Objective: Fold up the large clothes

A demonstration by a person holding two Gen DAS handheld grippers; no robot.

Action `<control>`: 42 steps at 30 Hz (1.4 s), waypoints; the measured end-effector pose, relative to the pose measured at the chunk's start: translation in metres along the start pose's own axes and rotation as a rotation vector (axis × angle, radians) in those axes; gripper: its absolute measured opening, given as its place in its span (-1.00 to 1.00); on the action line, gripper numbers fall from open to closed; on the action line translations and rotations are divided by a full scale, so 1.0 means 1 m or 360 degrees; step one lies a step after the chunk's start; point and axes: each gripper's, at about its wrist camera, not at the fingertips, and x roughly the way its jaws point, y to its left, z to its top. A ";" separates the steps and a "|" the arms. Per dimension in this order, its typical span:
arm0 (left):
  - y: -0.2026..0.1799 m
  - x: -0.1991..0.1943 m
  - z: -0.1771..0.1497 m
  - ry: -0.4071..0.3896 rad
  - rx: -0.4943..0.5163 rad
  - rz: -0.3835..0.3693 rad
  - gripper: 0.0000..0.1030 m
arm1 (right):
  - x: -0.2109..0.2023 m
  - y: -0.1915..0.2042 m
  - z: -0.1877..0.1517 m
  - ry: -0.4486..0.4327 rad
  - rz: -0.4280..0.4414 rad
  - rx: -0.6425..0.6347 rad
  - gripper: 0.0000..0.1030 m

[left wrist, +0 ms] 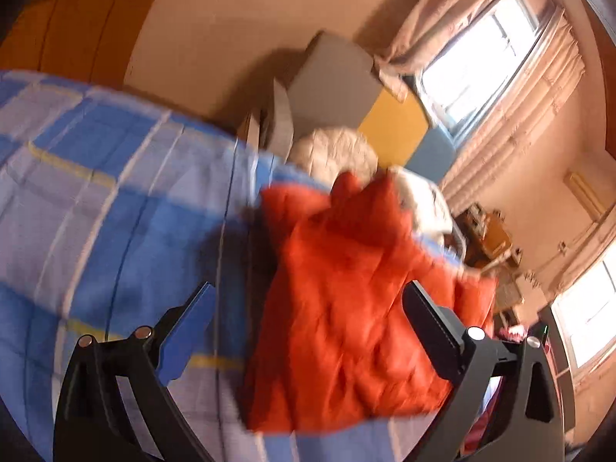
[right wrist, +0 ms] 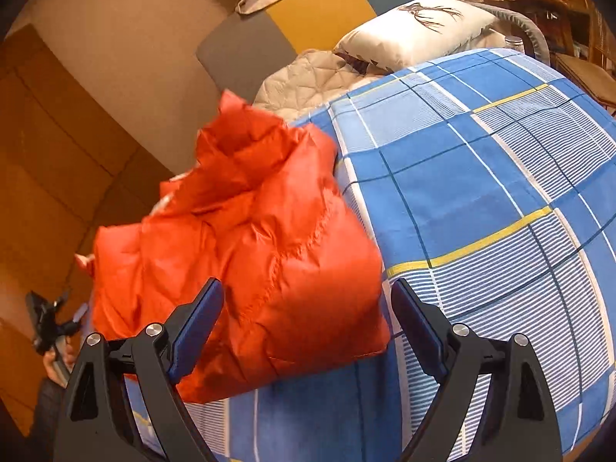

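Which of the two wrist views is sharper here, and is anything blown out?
Right wrist view is sharper: the orange jacket and plaid bedspread show crisp stitching and lines. Left wrist view is motion-blurred throughout, and its windows are blown out white. Both bend strongly at the edges.

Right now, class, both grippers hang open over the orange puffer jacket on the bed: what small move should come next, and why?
Probably lower the right gripper onto the near hem of the orange jacket and close on it. The jacket lies bunched on the blue checked bedcover, held by nothing, and the left gripper is open too, so a grip must come before any further fold.
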 end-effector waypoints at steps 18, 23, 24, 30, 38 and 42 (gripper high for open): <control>-0.036 -0.026 -0.055 0.0039 0.0130 -0.0217 -0.91 | -0.027 0.031 -0.004 0.0027 0.0085 -0.0130 -0.72; -0.039 -0.068 -0.073 -0.0003 0.0136 -0.0250 -0.91 | -0.066 0.038 -0.031 0.0022 0.0097 -0.0186 -0.73; -0.041 -0.076 -0.080 0.0000 0.0142 -0.0248 -0.91 | -0.072 0.037 -0.036 0.0025 0.0097 -0.0189 -0.73; -0.046 -0.110 -0.138 0.0106 0.0125 -0.0212 -0.86 | -0.103 0.012 -0.084 0.0099 0.0022 -0.0158 -0.73; -0.037 -0.120 -0.118 -0.0004 0.0149 -0.0031 0.32 | -0.100 0.026 -0.061 -0.0032 -0.0231 -0.0338 0.32; -0.042 -0.103 -0.095 0.0016 0.0254 -0.0032 0.39 | -0.088 0.041 -0.039 -0.0068 -0.0255 -0.0441 0.32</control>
